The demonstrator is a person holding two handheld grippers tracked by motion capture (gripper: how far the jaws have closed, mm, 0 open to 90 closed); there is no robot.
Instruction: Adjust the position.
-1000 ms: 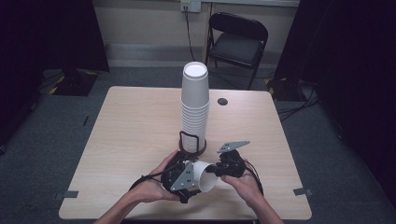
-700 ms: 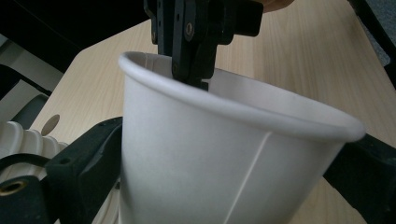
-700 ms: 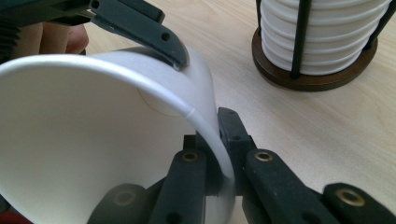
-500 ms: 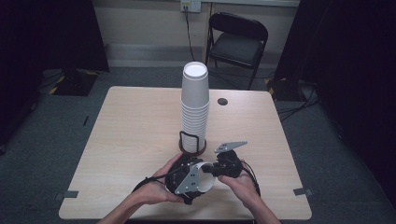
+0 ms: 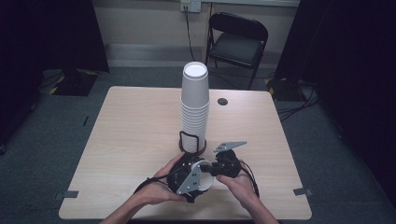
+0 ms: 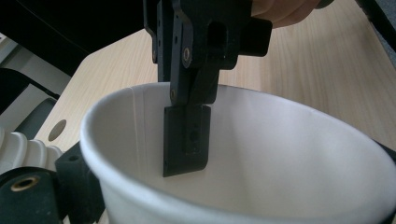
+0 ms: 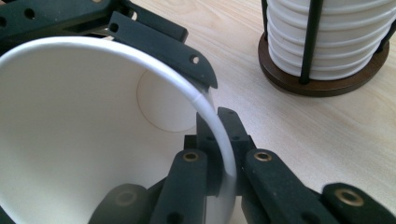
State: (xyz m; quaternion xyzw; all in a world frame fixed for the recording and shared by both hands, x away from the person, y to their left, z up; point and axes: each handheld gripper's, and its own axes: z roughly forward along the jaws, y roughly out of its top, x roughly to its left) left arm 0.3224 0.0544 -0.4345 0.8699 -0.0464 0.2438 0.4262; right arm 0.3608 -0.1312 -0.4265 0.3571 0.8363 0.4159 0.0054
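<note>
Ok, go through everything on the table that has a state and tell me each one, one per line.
Loose paper cup: on its side, held between both claws, empty.
Right claw: shut on the cup's rim, one jaw inside, one outside.
Left claw: around the cup's body, jaws just closing in.
Cup stack: upright, nested in its holder.
Cup holder: standing on the table.
</note>
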